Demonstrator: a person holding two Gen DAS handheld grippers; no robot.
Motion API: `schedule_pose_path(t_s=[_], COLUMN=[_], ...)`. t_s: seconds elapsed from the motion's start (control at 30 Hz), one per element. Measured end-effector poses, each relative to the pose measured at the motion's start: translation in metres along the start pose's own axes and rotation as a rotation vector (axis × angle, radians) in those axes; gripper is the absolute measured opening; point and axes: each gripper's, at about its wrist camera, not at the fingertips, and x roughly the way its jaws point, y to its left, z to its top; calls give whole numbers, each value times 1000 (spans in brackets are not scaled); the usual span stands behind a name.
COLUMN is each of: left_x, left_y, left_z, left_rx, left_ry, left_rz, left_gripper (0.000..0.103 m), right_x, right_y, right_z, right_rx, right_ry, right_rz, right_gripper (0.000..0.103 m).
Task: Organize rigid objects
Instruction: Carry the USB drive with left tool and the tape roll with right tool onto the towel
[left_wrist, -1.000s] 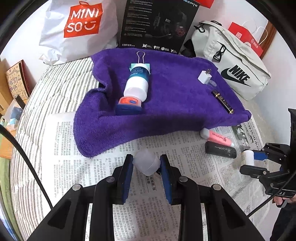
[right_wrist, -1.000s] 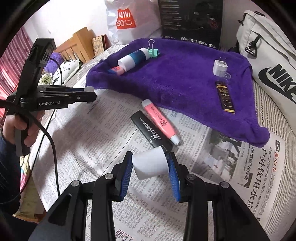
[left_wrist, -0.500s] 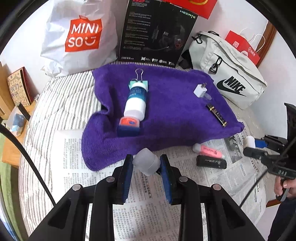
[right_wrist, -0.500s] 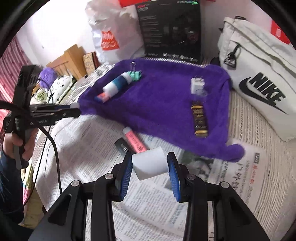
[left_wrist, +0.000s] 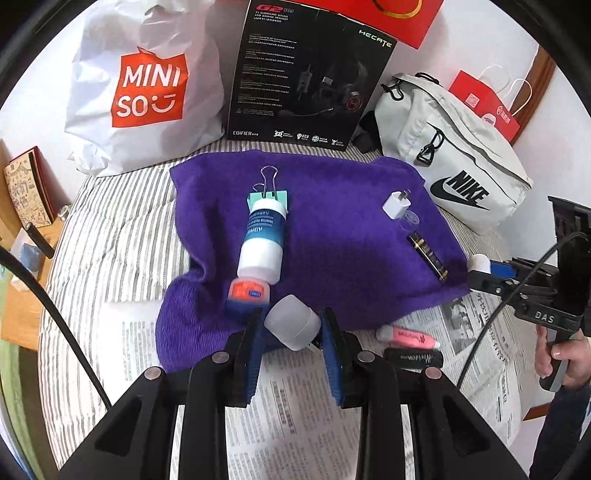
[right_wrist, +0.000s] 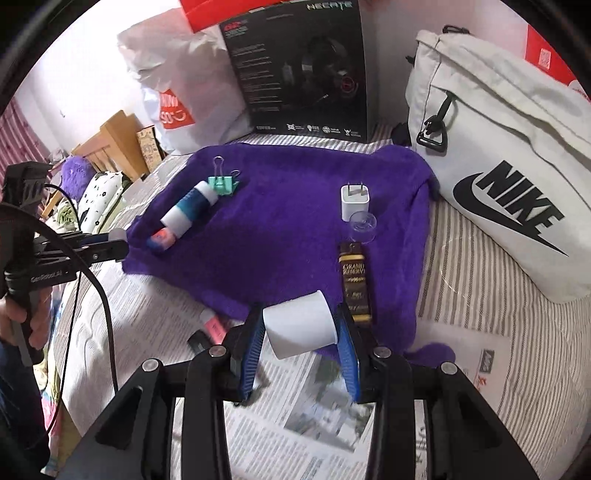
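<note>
- Left wrist view: the left gripper (left_wrist: 291, 326) has its jaws clamped on a frosted cap (left_wrist: 292, 322), a rounded, smooth plastic piece held above the near edge of the purple towel (left_wrist: 332, 236).
- On the towel, a line runs from a binder clip (left_wrist: 269, 186) through a white and teal bottle (left_wrist: 263, 238) to an orange-lidded jar (left_wrist: 248, 291); a charger (left_wrist: 396, 202) and a dark tube (left_wrist: 427, 255) lie to the right.
- Risk, as I judge it: the cap is slick and curved, so it could squirt out of the pads, or roll on the soft pile once set down.
- A pink tube (left_wrist: 408, 336) and a black case (left_wrist: 413, 357) lie on the newspaper (left_wrist: 288, 413), off the towel.
- Right wrist view: the right gripper (right_wrist: 300, 328) grips a white cylinder (right_wrist: 300, 326), matte and slightly tapered, over the towel's near edge, beside the dark tube.
- Risk: lowering here could knock the dark tube or the clear cap (right_wrist: 364, 223) beyond it, both light and easily rolled.
</note>
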Motion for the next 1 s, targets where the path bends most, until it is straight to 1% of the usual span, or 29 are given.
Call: schedule_pose_path(t_s=[0.27,0.5,0.7,0.87,1.0], left_x=[10,19,27,36,45], left_y=[1,6,8,5,2], left_z=[17,27,31,37,42], left_rx=[8,1,-6,0,0], left_ry=[13,17,23,35,46], left_rz=[10,12,3,-8,-23], left_gripper=[28,28,28,28,28], right_x=[36,62,74,75,73], right_y=[-7,-6,-1,-1,1], right_z=[16,17,17,17,13], right_rx=[10,-4,-24,-35,-84], right_ry=[47,101,125,113,109], right_rz=[3,7,7,10,0], right_gripper=[38,37,38,38,39])
